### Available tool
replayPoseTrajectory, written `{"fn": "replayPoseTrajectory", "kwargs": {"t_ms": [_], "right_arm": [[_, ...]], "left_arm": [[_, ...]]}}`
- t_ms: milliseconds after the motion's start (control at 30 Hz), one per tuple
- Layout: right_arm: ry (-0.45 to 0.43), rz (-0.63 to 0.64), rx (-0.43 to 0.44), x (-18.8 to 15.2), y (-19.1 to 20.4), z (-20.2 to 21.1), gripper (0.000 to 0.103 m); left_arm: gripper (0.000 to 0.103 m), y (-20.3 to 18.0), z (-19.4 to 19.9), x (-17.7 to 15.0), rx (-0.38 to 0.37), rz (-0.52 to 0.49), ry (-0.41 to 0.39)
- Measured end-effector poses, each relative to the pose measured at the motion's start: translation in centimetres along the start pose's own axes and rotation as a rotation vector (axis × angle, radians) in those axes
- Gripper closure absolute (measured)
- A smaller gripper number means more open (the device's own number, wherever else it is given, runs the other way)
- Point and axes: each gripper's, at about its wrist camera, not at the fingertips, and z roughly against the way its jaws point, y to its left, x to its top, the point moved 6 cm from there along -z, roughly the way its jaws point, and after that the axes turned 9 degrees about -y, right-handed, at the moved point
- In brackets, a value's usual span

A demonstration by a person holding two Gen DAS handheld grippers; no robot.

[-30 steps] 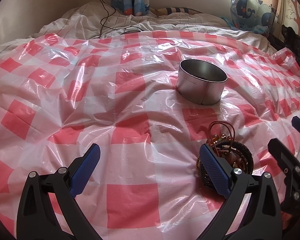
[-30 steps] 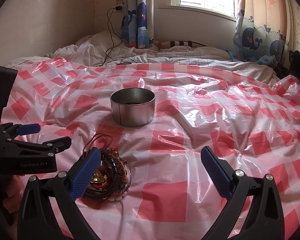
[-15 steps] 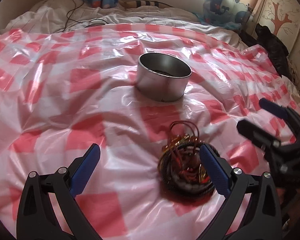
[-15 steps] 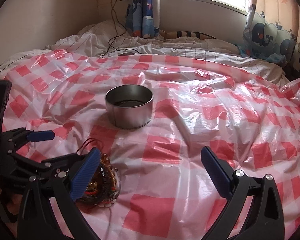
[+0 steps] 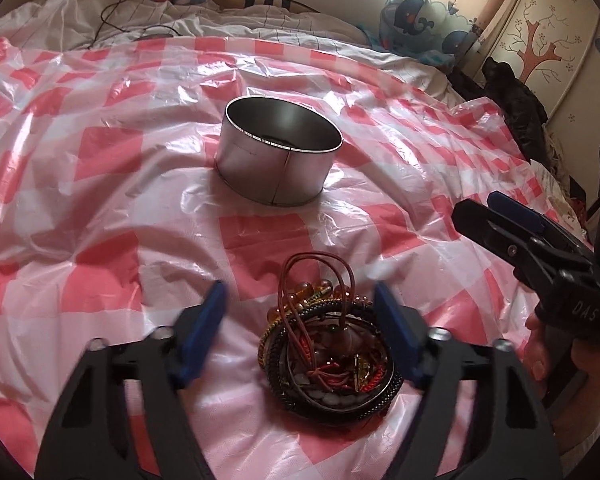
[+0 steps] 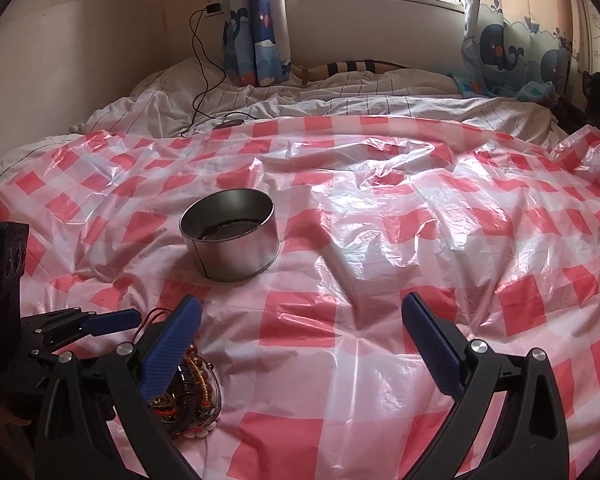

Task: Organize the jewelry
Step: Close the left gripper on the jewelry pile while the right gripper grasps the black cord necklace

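Observation:
A tangled pile of bracelets and beaded cords lies on the red-and-white checked plastic sheet. My left gripper straddles this pile and its jaws are closing. The right pad is at the pile's edge, while the left pad stands apart from it. A round metal tin stands open farther back. My right gripper is open over bare sheet with nothing between its fingers. In the right wrist view the pile sits just behind its left finger, and the tin is ahead.
The sheet covers a bed with rumpled white bedding at the back. A black cable runs down from the wall. Whale-print curtains hang by the window. Dark clothing lies at the right edge.
The left gripper swung right and tipped down, so the pile now lies between its fingers, and its jaws have narrowed. The right gripper drew slightly back to the right.

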Motion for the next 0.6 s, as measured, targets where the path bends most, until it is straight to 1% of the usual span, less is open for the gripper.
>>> {"fn": "replayPoseTrajectory", "kwargs": {"t_ms": [33,67,100,133,200,233,267,300,367,467,600], "right_arm": [[-0.005,0.011,-0.002,0.0,0.2,0.0,0.007],[-0.009,0.020,-0.005,0.0,0.3,0.1,0.007],[-0.013,0.025,-0.008,0.0,0.4,0.1,0.007],[-0.014,0.027,-0.009,0.0,0.4,0.0,0.007],[-0.013,0.025,-0.008,-0.1,0.5,-0.1,0.007],[-0.010,0.025,-0.008,-0.2,0.5,-0.1,0.007],[-0.007,0.025,-0.008,-0.2,0.6,-0.1,0.007],[-0.005,0.026,-0.006,-0.3,0.6,-0.2,0.007],[-0.004,0.036,0.000,-0.4,0.9,-0.2,0.007],[0.000,0.060,0.018,-0.6,1.4,-0.2,0.007],[0.028,0.134,0.125,-1.1,3.3,0.0,0.007]], "left_arm": [[0.043,0.2,-0.1,-0.1,-0.017,0.021,0.003],[0.047,0.3,-0.1,-0.2,-0.031,0.038,0.005],[0.056,0.4,-0.1,-0.3,-0.050,0.054,0.004],[0.062,0.5,-0.1,-0.3,-0.072,0.067,0.003],[0.077,0.4,-0.1,-0.4,-0.083,0.068,0.006],[0.080,0.4,0.0,-0.4,-0.086,0.061,0.001],[0.093,0.3,0.2,-0.3,-0.079,0.054,-0.005],[0.101,0.2,0.3,-0.2,-0.081,0.048,-0.011],[0.101,0.1,0.9,0.1,-0.081,0.041,-0.027],[0.101,0.0,1.8,0.7,-0.108,0.049,-0.044],[0.101,1.4,3.3,2.0,-0.144,0.115,-0.081]]}}
